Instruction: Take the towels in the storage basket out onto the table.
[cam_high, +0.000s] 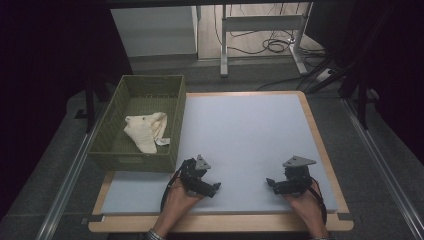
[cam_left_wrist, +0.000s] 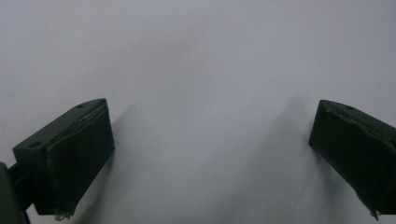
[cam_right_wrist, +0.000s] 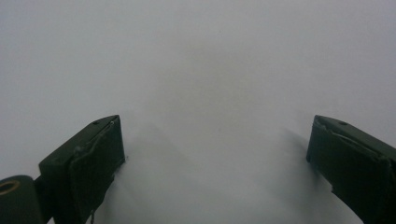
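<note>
cloth (cam_high: 145, 131) in green basket (cam_high: 107, 145) (left) | mat (cam_high: 250, 135) | jaws apart

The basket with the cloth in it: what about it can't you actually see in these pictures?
- Green basket, high view: its near wall hides the floor strip behind it.
- Cream cloth, high view: crumpled; folds hide its underside and full shape.
- Anything beneath the cloth: covered, cannot tell.
- Weave and any label: too small.

Cream cloth (cam_high: 145, 131) crumpled in green basket (cam_high: 111, 141), table's left.
</note>
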